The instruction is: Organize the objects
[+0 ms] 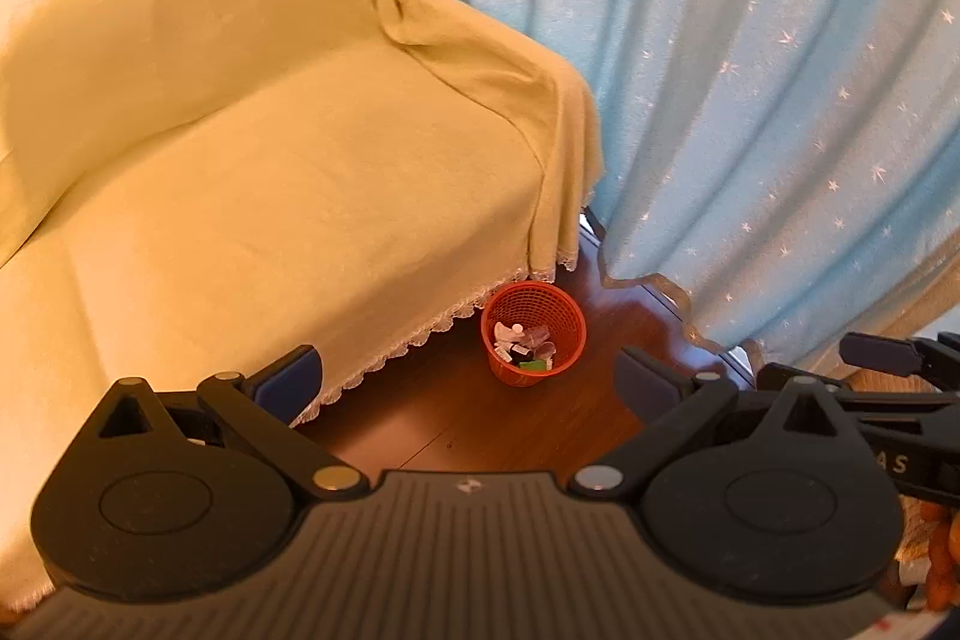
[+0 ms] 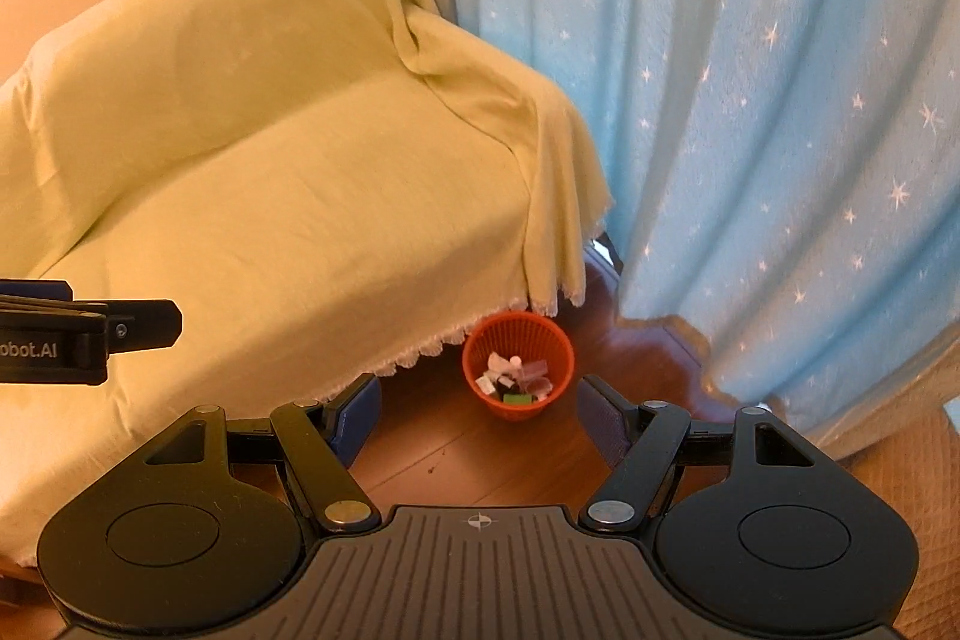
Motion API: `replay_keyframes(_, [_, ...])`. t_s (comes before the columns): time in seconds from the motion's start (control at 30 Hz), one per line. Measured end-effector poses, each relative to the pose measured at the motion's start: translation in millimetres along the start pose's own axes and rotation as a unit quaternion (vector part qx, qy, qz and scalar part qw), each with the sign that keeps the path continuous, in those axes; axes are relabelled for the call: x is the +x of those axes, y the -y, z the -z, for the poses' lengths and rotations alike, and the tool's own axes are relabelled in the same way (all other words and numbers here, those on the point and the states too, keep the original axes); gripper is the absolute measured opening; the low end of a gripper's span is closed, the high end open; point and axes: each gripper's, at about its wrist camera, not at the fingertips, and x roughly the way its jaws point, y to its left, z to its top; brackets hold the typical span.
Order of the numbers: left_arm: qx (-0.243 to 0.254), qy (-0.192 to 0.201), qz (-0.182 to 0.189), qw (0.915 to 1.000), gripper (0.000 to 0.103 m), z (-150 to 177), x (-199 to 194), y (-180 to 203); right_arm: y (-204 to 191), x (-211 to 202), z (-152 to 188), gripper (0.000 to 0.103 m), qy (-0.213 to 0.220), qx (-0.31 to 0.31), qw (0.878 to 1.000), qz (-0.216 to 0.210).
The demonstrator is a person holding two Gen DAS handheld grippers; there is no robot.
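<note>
Both grippers, left [image 1: 468,376] and right [image 2: 477,412], have fingers spread wide, holding nothing. Orange mesh basket [image 1: 533,333] sits on the wood floor [image 1: 456,424] just beside the draped sofa [image 1: 270,172], scraps inside. Looks light, flexy plastic; I'd pinch the rim.

Warm, fairly bright light; daylight glows through the curtain [image 1: 750,70] at right. The sofa [image 1: 240,148] looks soft and slightly blurred. Fisheye bending curves the edges, with dark corners. Floor [image 1: 480,424] under the sofa lies in shadow.
</note>
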Motion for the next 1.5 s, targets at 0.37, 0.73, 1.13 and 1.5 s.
replay_keyframes(0.37, [0.020, 0.011, -0.012, 0.9997, 0.102, 3.0, -20.3, 0.2, 18.7, -22.9, 7.5, 0.069, 0.026, 0.016, 0.999, 0.013])
replay_keyframes(0.73, [0.019, 0.025, -0.005, 0.9995, 0.102, 4.4, -32.5, -4.4, 18.1, -29.6, 8.6, 0.069, 0.022, 0.017, 1.000, 0.014])
replay_keyframes(1.13, [0.016, 0.030, -0.006, 0.9994, 0.102, 4.2, -37.1, -16.7, 11.8, -31.6, 7.4, 0.069, 0.031, 0.014, 0.999, 0.010])
replay_keyframes(1.5, [0.016, 0.032, -0.008, 0.9993, 0.102, 0.0, -37.3, -19.0, 8.1, -32.3, 4.7, 0.069, 0.035, 0.012, 0.999, 0.011])
